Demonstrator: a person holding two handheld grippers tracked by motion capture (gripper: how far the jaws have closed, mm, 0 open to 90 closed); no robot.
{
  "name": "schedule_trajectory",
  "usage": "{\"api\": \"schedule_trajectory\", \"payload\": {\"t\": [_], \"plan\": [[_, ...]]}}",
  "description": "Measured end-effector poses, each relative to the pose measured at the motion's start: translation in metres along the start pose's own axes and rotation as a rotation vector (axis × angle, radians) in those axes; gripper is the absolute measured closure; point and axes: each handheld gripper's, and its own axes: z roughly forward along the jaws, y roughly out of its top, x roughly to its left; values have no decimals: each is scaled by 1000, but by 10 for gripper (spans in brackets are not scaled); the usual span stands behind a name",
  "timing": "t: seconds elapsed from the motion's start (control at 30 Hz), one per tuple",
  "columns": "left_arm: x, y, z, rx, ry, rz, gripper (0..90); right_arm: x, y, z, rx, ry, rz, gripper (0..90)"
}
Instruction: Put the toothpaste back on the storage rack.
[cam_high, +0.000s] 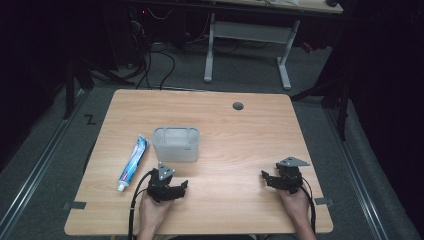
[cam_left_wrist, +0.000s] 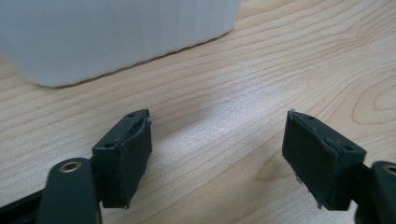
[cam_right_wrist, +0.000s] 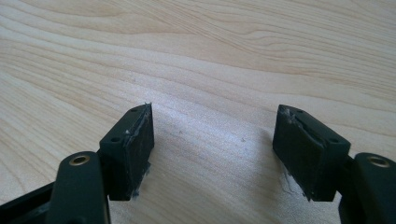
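A translucent white plastic box (cam_high: 176, 143) stands near the middle of the wooden table (cam_high: 240, 130); its wall (cam_left_wrist: 112, 37) rises close ahead in the left gripper view. A blue and white toothpaste tube (cam_high: 133, 161) lies to the box's left, cap toward the person. My left gripper (cam_high: 176, 186) rests in a hand just in front of the box, jaws wide apart over bare wood (cam_left_wrist: 217, 154). Near the table's right front, my right gripper (cam_high: 267, 179) is held low over the wood, open with nothing between its fingers (cam_right_wrist: 212, 154).
A round cable hole (cam_high: 238, 106) sits at the table's far side. Beyond the table stand a white desk frame (cam_high: 247, 35) and loose cables on a dark floor. Bare wood lies between the two grippers.
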Motion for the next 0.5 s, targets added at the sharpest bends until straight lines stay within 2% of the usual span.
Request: {"api": "schedule_trajectory", "payload": {"t": [0.17, 0.23, 0.4, 0.5], "plan": [[1, 0, -5, -5, 11, -8, 277, 0, 0, 0, -1, 1, 0, 293], [2, 0, -10, -20, 21, -2, 285, 0, 0, 0, -1, 0, 0, 293], [2, 3, -18, -22, 29, 22, 304, 0, 0, 0, -1, 0, 0, 293], [2, 4, -20, -24, 36, 20, 311, 0, 0, 0, -1, 0, 1, 293]]}}
